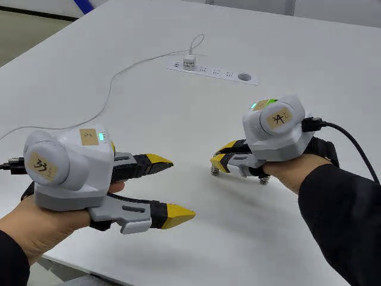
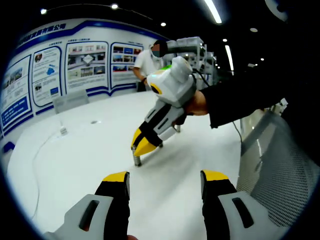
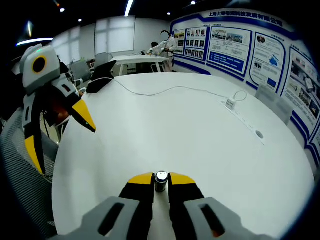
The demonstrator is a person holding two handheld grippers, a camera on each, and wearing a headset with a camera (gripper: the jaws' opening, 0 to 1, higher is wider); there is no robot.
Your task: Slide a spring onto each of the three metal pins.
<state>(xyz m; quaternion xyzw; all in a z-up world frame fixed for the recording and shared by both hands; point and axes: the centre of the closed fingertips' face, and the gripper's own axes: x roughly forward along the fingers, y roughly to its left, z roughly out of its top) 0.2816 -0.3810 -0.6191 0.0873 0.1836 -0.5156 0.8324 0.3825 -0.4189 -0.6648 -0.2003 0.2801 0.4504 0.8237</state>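
Metal pin (image 3: 161,181) is pinched upright on the table (image 1: 178,101) by the right gripper (image 1: 219,162), prob to steady it, while the left gripper (image 1: 178,187) is held wide open and empty, well apart.

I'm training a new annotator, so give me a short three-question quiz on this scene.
1. True or false: the left gripper has its jaws open.
2. What does the right gripper clamp? A) a metal pin B) a screwdriver C) a cup
3. Fill in: the white charger is plugged into the ___ on the table.
Key: 1 true; 2 A; 3 power strip.
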